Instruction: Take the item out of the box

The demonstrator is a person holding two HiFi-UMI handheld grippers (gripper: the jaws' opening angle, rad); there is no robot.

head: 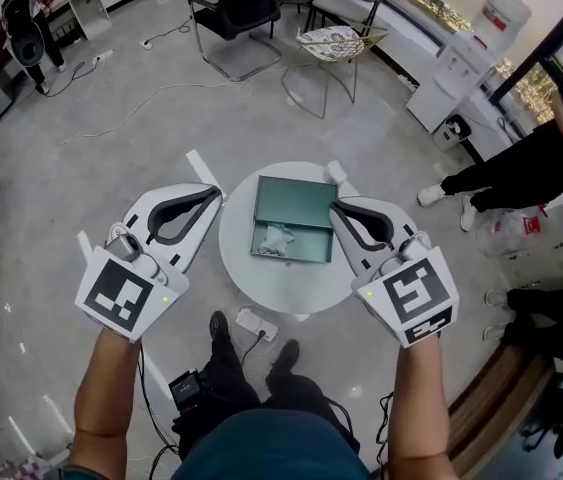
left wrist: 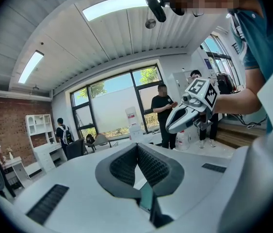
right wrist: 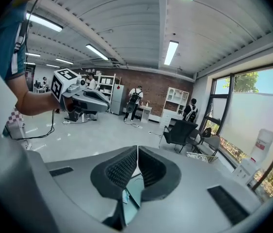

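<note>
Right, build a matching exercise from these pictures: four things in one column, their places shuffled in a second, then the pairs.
1. white power strip
2. dark green rectangular box
3. left gripper
4. pale crumpled item

A. on the round white table
B. inside the box
C. on the grey floor
D. at the table's left side, jaws together

Pairs: 1-C, 2-A, 3-D, 4-B

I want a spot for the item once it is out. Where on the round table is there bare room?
Widest bare patch: the near arc of the table, between the box front and the rim. A narrower strip runs left of the box, toward the left gripper. Crowded: the right, where the right gripper overlaps the box.
</note>
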